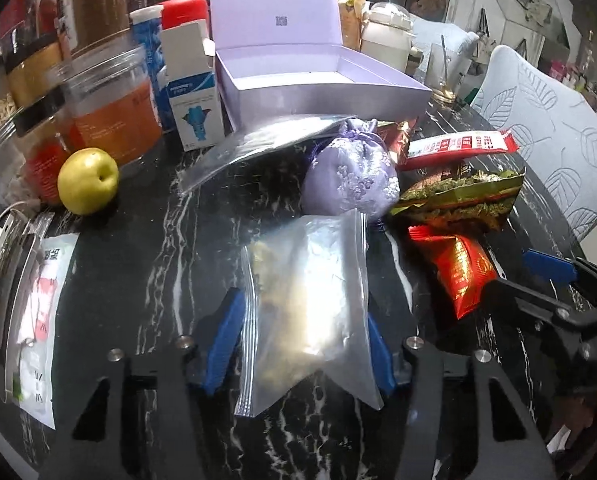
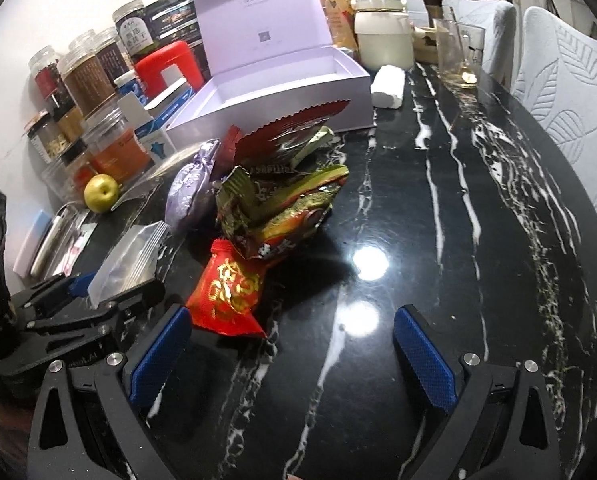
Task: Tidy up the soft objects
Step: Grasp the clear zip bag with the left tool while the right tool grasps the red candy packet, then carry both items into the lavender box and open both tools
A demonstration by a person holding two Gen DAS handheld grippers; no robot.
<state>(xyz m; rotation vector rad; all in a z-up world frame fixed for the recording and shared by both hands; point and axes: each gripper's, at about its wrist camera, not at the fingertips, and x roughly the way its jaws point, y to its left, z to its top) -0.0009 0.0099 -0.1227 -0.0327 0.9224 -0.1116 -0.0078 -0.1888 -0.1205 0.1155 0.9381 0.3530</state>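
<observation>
- Blue pads of your left gripper (image 1: 300, 344) sit on either side of the clear zip bag (image 1: 310, 304), closed in against its edges; the bag looks pinched between them, its zip strip running down the left side, so treat the hold as light and slippery
- Lift slowly and keep the gripper level; the film is limp and whatever pale stuff is inside will sag toward the lower corner, which could pull the bag out of the pads
- Your right gripper (image 2: 292, 358) stands wide open over bare marble table (image 2: 438, 208), holding nothing; the red packet (image 2: 228, 292) lies just beside its left finger, close enough to snag if you swing that way
- Beyond the bag, the lilac sachet (image 1: 352, 178) rests touching its far edge, with the green foil packet (image 1: 464, 196) and the red-and-white bar (image 1: 460, 145) heaped to its right; clear them on the way forward rather than dragging the bag through
- The open lavender box (image 1: 322, 80) behind the heap looks the likely place for the soft things, though that is a judgement; approach it from above, over the front wall, and release only once the bag rests on the floor of the box
- Keep away from the apple (image 1: 88, 181) and the jars (image 1: 110, 108) on the left
</observation>
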